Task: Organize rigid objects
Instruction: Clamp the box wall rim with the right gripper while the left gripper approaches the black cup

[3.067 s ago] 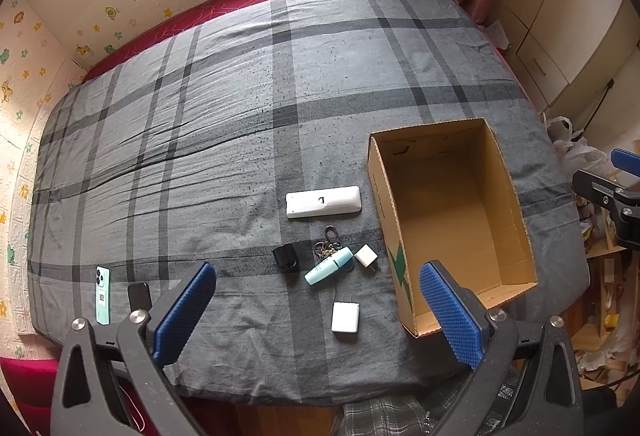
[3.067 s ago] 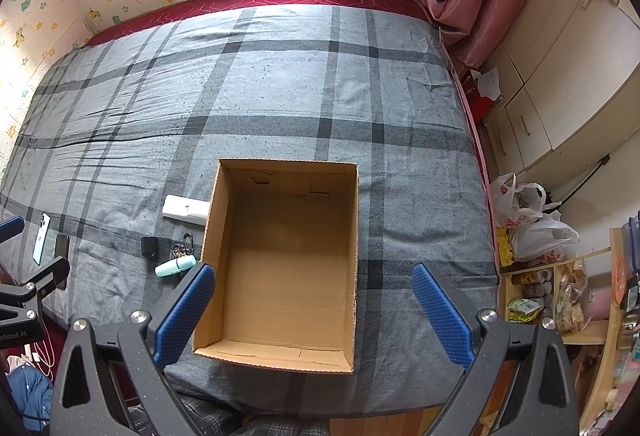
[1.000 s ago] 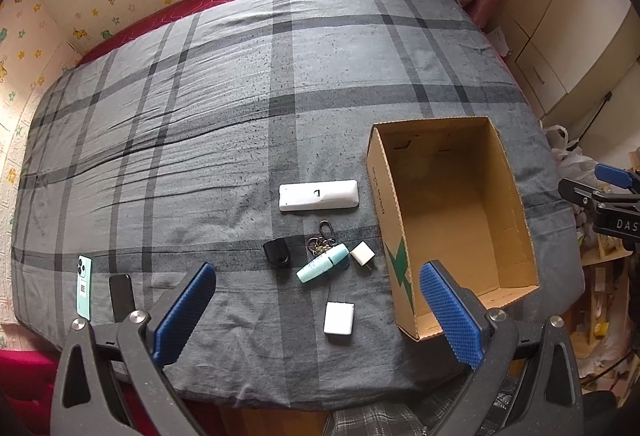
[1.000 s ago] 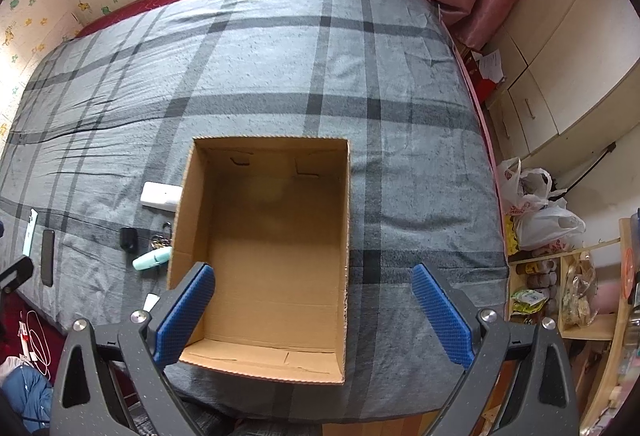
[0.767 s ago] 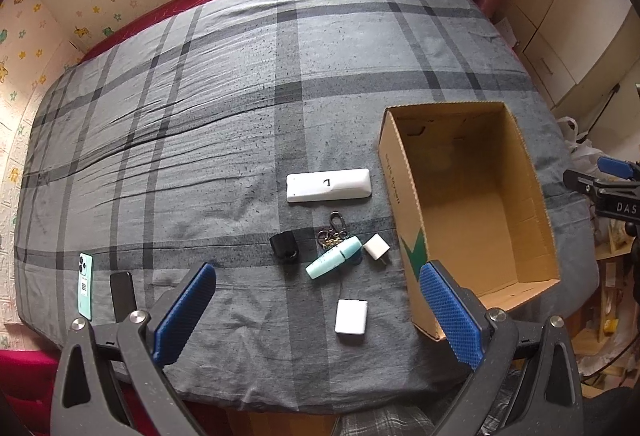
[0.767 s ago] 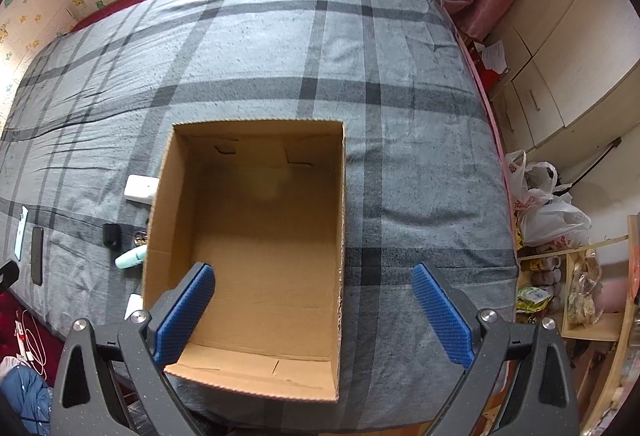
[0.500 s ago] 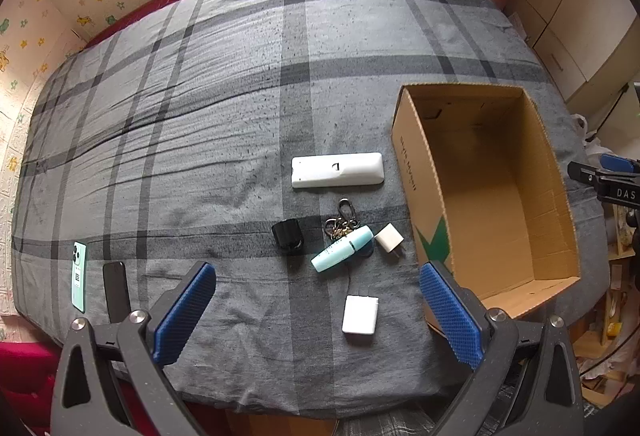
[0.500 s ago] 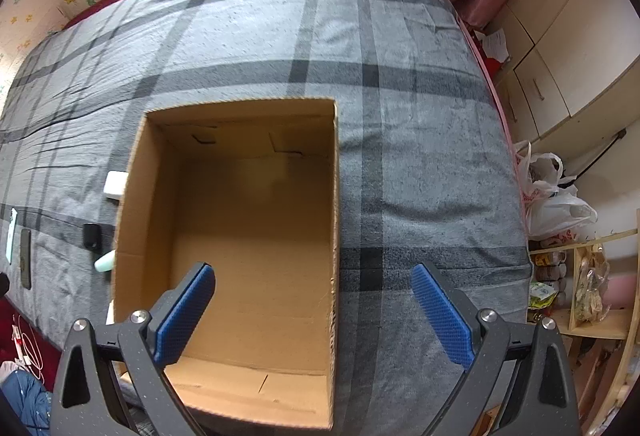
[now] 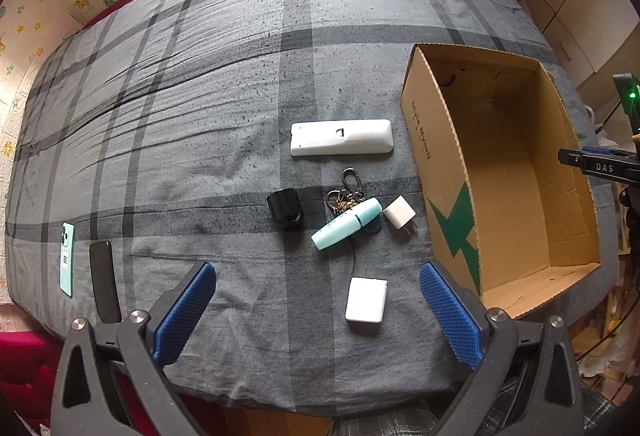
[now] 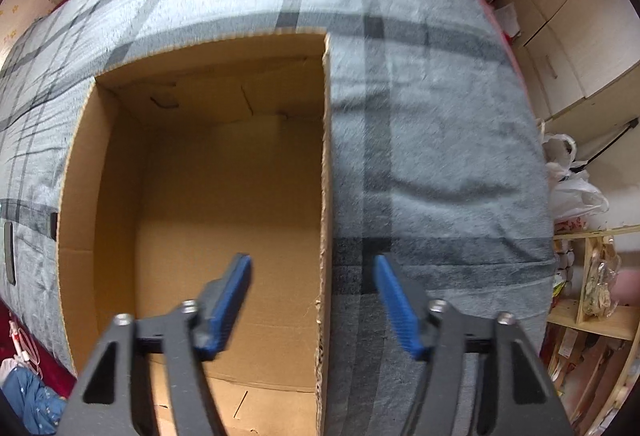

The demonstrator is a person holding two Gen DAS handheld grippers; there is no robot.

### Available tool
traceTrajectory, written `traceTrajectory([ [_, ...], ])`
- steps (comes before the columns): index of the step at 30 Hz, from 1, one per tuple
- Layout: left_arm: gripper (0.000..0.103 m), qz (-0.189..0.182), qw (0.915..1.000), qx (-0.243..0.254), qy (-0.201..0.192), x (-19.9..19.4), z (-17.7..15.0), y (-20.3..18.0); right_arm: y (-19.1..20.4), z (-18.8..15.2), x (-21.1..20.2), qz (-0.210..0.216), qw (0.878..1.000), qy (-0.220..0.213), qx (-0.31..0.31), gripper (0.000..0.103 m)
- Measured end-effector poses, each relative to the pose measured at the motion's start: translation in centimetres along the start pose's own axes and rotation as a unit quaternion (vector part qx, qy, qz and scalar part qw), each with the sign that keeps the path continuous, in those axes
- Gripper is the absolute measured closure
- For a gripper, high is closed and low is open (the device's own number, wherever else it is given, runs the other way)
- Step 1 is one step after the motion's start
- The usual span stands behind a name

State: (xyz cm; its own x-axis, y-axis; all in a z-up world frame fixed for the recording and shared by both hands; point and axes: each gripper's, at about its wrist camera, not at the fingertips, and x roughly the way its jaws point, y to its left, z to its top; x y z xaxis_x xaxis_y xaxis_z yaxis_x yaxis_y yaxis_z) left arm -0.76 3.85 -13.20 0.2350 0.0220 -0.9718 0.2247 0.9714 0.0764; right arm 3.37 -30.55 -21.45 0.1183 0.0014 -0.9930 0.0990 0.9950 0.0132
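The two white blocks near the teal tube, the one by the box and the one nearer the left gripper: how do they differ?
The white block by the box is a small cube shape; the white block nearer the left gripper is flatter and broader. The first lies turned at an angle right beside the teal tube; the second lies squarer to the view, apart from the cluster. Both are white, rest on the grey plaid bedcover, and sit outside the cardboard box.

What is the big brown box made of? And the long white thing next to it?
The box looks like plain matte cardboard: brown, with a rough torn-looking edge and fold creases. The long white thing seems to be smooth hard plastic, slightly shiny, though the pictures can't confirm it.
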Motion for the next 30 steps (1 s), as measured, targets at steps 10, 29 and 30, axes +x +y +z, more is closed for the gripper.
traceTrajectory([
  [10,0.0,-0.001,0.9999,-0.007,0.008,0.9,-0.2,0.3,-0.9,-0.1,2.0,0.005,0.999,0.028,0.032,0.098],
  [29,0.0,0.008,0.999,-0.027,0.036,4.1,-1.0,3.0,-0.8,0.0,2.0,0.009,0.999,0.025,0.031,0.098],
  [30,0.0,0.008,0.9989,-0.029,0.037,4.6,-0.8,3.3,-0.8,0.0,2.0,0.008,0.999,0.024,0.031,0.098],
])
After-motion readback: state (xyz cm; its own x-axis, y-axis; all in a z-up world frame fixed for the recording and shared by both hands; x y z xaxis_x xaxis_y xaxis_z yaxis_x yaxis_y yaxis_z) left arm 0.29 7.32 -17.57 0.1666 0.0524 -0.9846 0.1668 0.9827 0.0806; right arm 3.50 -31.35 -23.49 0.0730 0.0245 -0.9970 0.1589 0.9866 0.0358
